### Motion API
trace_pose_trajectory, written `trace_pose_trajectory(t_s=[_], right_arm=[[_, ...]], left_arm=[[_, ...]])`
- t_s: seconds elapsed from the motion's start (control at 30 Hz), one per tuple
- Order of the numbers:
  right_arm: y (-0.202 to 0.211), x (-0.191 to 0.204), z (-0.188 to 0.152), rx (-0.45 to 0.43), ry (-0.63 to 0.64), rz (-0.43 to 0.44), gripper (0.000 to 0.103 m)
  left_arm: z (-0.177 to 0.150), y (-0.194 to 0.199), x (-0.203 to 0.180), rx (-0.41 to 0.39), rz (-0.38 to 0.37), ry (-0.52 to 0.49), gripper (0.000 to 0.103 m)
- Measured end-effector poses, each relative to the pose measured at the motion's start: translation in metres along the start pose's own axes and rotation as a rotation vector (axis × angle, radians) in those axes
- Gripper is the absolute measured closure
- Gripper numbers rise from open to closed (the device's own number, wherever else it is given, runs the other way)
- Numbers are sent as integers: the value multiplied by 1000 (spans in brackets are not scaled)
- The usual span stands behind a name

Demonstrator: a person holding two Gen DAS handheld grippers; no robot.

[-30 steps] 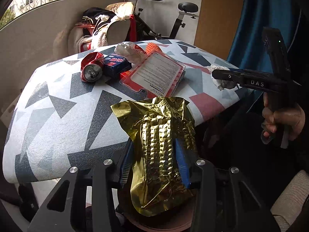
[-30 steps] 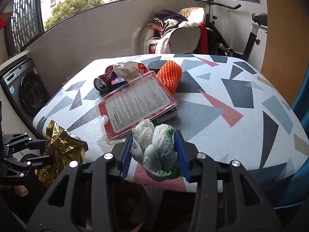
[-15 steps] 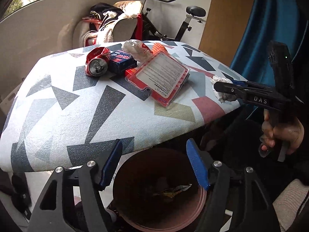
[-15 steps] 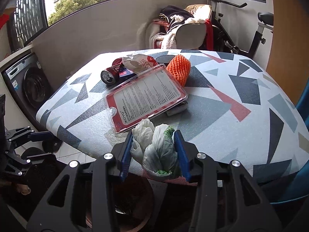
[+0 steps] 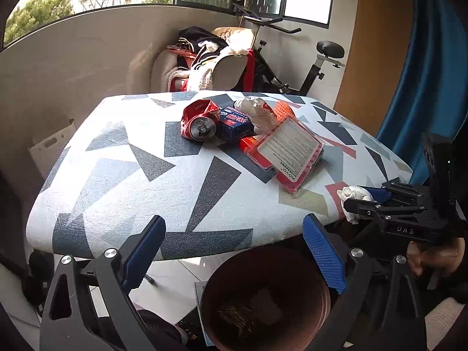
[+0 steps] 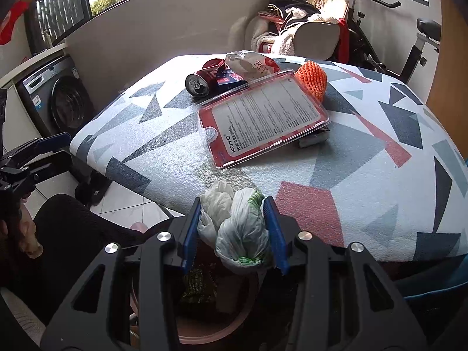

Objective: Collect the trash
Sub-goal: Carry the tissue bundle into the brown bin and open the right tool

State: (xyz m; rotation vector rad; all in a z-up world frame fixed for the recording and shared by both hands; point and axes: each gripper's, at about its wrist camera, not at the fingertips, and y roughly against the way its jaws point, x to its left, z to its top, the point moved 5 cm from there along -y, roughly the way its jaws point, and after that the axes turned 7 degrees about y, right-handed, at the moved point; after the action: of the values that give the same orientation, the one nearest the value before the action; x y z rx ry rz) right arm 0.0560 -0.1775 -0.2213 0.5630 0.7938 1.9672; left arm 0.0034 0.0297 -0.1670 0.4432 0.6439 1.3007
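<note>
Trash in the form of a crumpled white-and-green plastic bag [image 6: 238, 223] is clamped between the blue pads [image 6: 190, 231] of the right gripper [image 6: 234, 231], which is closed on it. The bag hangs just past the near edge of the table [image 6: 365, 199] and above the brown round bin [image 6: 210, 330] on the floor. In the left wrist view, the same right gripper [image 5: 355, 201] appears at the right edge, with the white bag [image 5: 352, 197] protruding from its tips beside the table corner.

The left gripper [image 5: 234, 256] is spread wide and holds nothing. Its blue pads [image 5: 323, 259] stand on either side of the bin [image 5: 263, 298], which lies below and slightly ahead of them. A gold-coloured crumpled item [image 5: 234, 317] rests at the bottom of the bin.

Remaining items lie on the table [image 5: 117, 175], which has a geometric triangle pattern:
- A crushed red can [image 5: 200, 120] lies on its side, open end facing the camera.
- A blue box [image 5: 235, 122] touches the can on its right.
- A crumpled white wrapper [image 5: 257, 109] lies behind the box.
- A red-framed clear package [image 5: 288, 147] marked XOYO lies tilted, resting on other items.
- An orange foam net [image 6: 311, 80] lies just beyond the package.

Beyond the table stand a chair piled with clothes [image 5: 210, 61] and an exercise bike [image 5: 307, 58]. A washing machine [image 6: 55, 99] stands at the left in the right wrist view.
</note>
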Motion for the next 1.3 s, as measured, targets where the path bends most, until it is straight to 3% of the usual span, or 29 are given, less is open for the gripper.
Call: trace_pose_trajectory(t_s=[0.6,1.1,1.17,1.23,1.3], right_arm=[[-14,44,-12,66,148,48,59],[-27,61,-19,116,221,56,57],[-28,62,-19,115,229,54,51],[-28,64,-18,111,238,49,32],[-27,66,-19,107,249,42,22]], left_arm=[[-1,14,45,-47,131,151,6],[-10,5,51,-14,148,174,6],[-12,3,51,-5,150,172,6],[-13,0,50,6,152,167,6],[-14,-3,50,17,151,165,6]])
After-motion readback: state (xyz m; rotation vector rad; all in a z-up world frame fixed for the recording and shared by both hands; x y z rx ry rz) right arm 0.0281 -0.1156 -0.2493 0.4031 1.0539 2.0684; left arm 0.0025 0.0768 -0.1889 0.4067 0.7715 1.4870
